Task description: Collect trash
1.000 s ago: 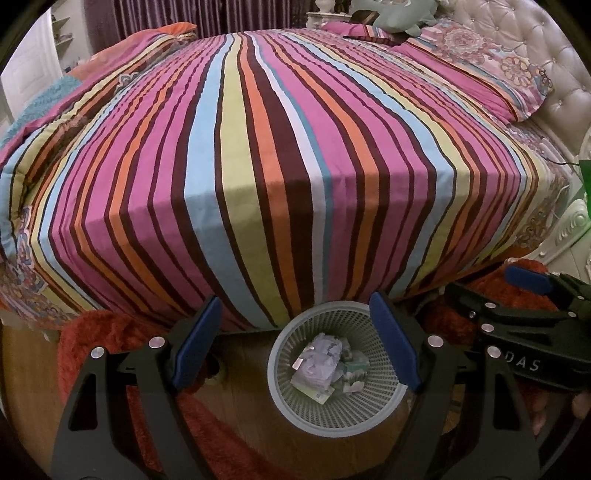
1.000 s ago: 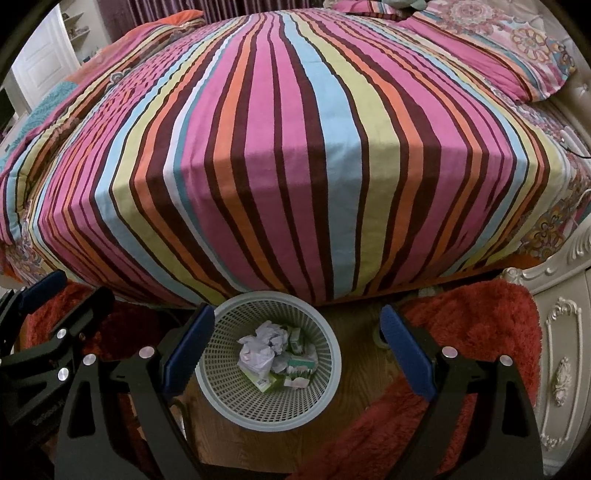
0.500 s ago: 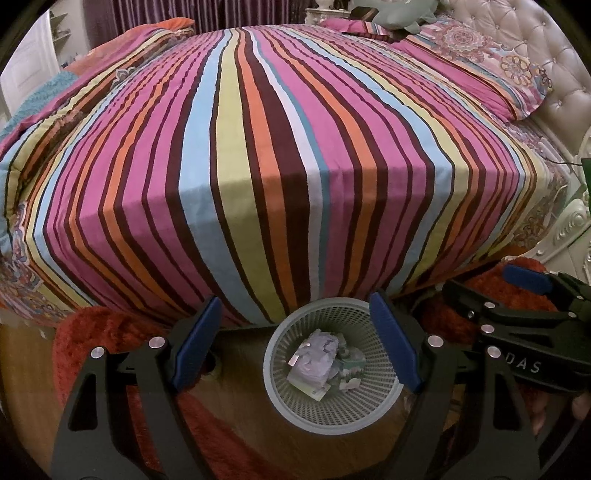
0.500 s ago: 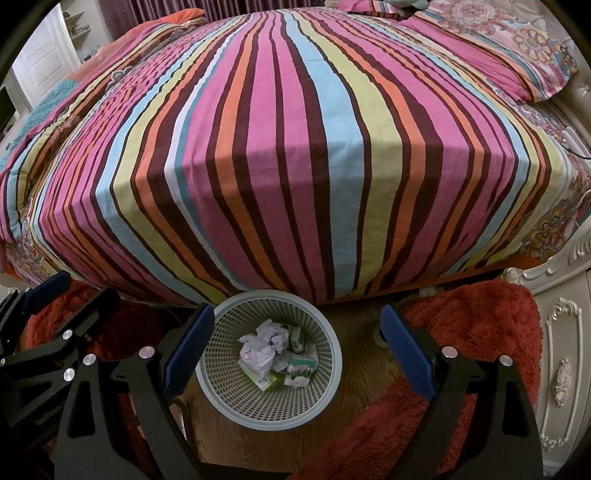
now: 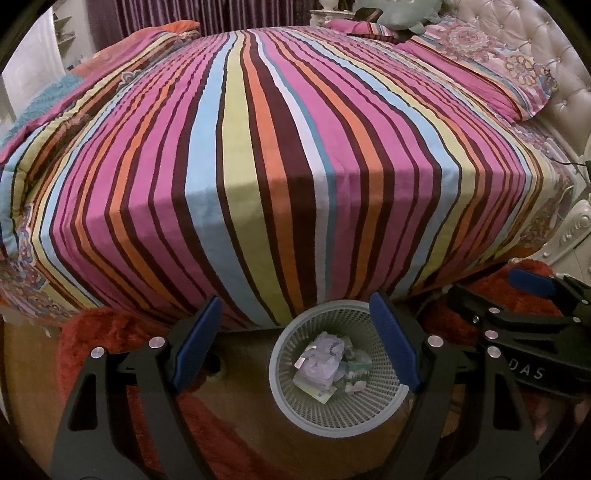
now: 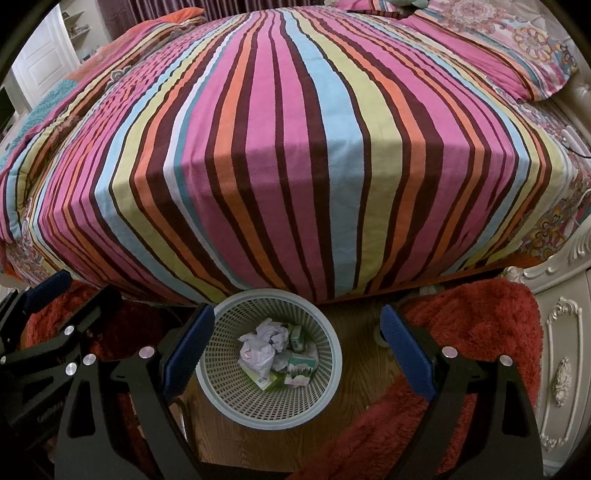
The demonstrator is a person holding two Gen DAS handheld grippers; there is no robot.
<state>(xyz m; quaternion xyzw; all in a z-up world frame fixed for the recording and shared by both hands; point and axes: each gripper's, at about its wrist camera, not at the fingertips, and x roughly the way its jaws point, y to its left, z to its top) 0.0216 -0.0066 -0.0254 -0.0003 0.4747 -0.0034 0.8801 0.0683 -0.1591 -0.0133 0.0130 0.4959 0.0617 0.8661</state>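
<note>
1. Black-framed left gripper (image 5: 295, 332) with blue pads: fingers spread wide, nothing between them, angled down over the floor by the bed's foot.
2. Black-framed right gripper (image 6: 295, 345) with blue pads: likewise spread wide and empty, held just beside the left one, each visible at the edge of the other's view.
3. Round pale grey-green plastic mesh waste basket (image 6: 221, 391) standing upright on brown wooden floorboards (image 6: 236, 443), below both grippers and close against the bed's foot.
4. Inside the basket: crumpled white and lilac paper trash (image 6: 258, 350) together with small green-and-white cartons (image 6: 301, 363), all lying on the bottom.
5. Shaggy red rugs (image 6: 461, 332) on the floor to either side of the basket.
6. Cream carved cabinet (image 6: 561, 354) at the right edge, beside the rug.
7. Beyond the basket: bed covered with a multicoloured striped bedspread (image 6: 295, 147) in pink, maroon, orange, blue and yellow-green, hanging over the foot.
8. Farthest: floral pink pillow (image 5: 480, 66) against a tufted cream headboard (image 5: 517, 22).
</note>
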